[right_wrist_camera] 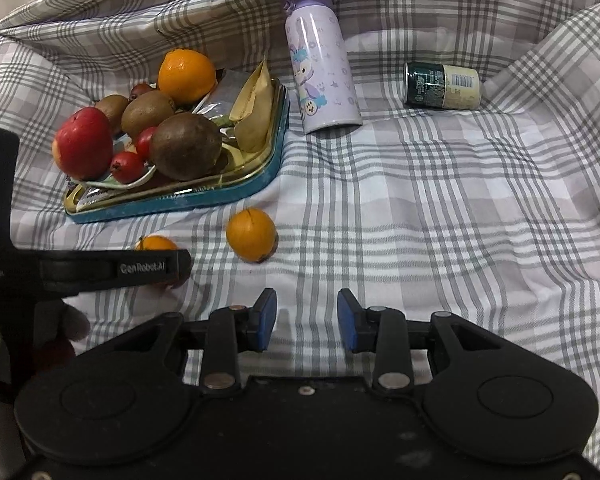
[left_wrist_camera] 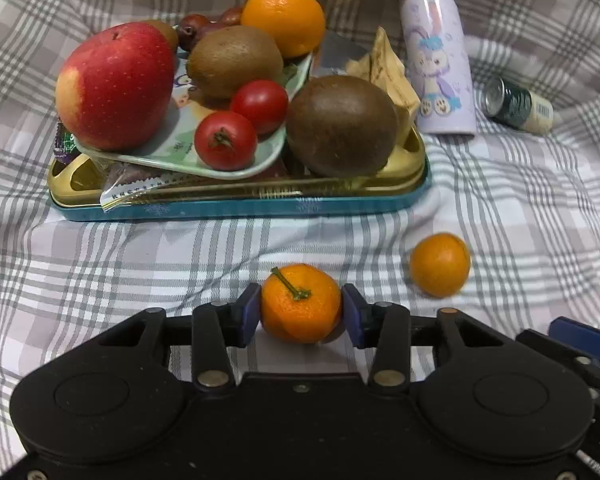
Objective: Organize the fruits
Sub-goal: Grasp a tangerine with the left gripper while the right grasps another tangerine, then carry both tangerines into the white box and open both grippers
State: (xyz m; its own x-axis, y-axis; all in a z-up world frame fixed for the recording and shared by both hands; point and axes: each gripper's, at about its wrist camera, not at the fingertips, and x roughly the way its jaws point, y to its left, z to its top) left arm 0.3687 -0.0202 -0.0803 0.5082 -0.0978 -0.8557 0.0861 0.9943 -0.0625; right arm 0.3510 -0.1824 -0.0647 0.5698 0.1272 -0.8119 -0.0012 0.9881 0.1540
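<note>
My left gripper (left_wrist_camera: 301, 312) is shut on a small stemmed mandarin (left_wrist_camera: 300, 304) just above the checked cloth, in front of the blue-and-gold tin tray (left_wrist_camera: 236, 208). The mandarin also peeks out behind the left gripper in the right wrist view (right_wrist_camera: 156, 243). A second small orange (left_wrist_camera: 440, 264) lies loose on the cloth to the right, also in the right wrist view (right_wrist_camera: 251, 239). A pale green plate (left_wrist_camera: 172, 152) on the tray holds a red apple (left_wrist_camera: 116, 84), kiwis, two small red fruits and a big orange (left_wrist_camera: 284, 16). A brown round fruit (left_wrist_camera: 340, 126) sits in the tray. My right gripper (right_wrist_camera: 307, 316) is open and empty.
A purple cartoon bottle (right_wrist_camera: 324, 68) stands right of the tray. A dark green can (right_wrist_camera: 442, 85) lies on its side farther right. Snack packets (right_wrist_camera: 252, 108) sit in the tray's back corner. The checked cloth (right_wrist_camera: 440, 220) rises in folds at the back and right.
</note>
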